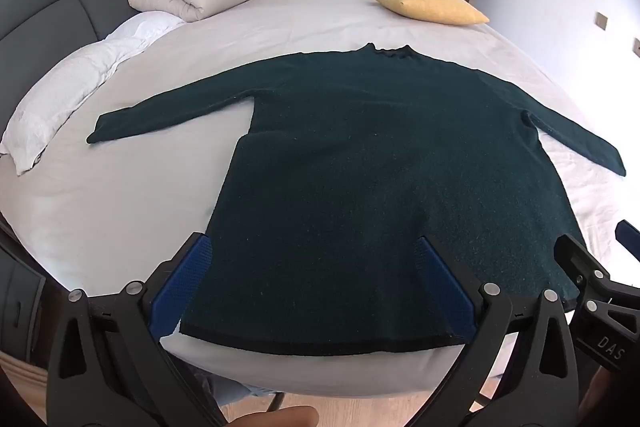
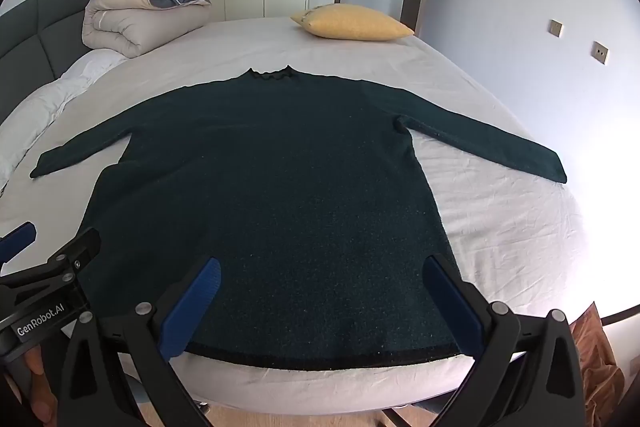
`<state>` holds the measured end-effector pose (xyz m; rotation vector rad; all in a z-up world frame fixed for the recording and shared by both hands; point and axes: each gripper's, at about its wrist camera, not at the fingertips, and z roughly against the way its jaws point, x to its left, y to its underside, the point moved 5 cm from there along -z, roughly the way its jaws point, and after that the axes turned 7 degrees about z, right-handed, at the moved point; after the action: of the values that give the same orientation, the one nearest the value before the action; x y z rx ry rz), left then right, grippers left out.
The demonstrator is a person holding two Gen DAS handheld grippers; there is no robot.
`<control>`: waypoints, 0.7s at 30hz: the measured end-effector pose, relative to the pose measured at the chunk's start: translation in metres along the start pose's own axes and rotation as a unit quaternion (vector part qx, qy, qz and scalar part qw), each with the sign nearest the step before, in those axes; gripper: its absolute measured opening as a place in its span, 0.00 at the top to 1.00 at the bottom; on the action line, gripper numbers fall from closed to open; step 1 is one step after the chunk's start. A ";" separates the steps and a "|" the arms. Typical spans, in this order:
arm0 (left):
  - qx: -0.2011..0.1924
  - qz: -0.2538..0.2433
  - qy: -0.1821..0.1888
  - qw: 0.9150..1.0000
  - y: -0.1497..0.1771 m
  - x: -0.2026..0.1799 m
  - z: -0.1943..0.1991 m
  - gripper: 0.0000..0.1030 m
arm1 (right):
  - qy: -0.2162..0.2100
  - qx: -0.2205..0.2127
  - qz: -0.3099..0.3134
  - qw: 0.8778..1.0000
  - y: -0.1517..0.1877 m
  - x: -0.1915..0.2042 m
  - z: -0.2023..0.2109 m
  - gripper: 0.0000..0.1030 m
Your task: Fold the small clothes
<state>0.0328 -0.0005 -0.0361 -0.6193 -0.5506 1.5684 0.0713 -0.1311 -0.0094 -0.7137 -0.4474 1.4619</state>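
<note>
Both the left gripper (image 1: 320, 283) and right gripper (image 2: 320, 307) hover wide open over the dark green sweater (image 1: 380, 155); its hem overhangs the bed (image 1: 120, 219), so a shallow pinch could drag it off.

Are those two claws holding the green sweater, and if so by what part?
Nothing is held. Left gripper and right gripper are open above the sweater's hem.

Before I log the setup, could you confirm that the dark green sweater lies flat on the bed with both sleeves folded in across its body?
Not quite: the dark green sweater does lie flat on the bed, but both sleeves are spread out to the sides, not folded in. The right wrist view shows both.
</note>
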 end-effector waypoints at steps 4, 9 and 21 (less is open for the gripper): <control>0.000 0.000 0.000 1.000 -0.001 0.004 0.002 0.00 | 0.000 0.000 0.003 1.000 0.002 0.005 0.000 0.00; 0.000 0.000 0.000 1.000 -0.001 0.004 0.002 0.00 | -0.001 0.001 0.001 1.000 0.002 -0.003 -0.002 0.00; 0.001 0.000 0.000 1.000 0.000 0.004 0.002 0.00 | 0.000 0.004 0.000 1.000 0.002 0.000 0.001 0.00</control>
<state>0.0308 0.0032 -0.0346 -0.6180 -0.5488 1.5686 0.0691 -0.1312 -0.0105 -0.7080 -0.4418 1.4628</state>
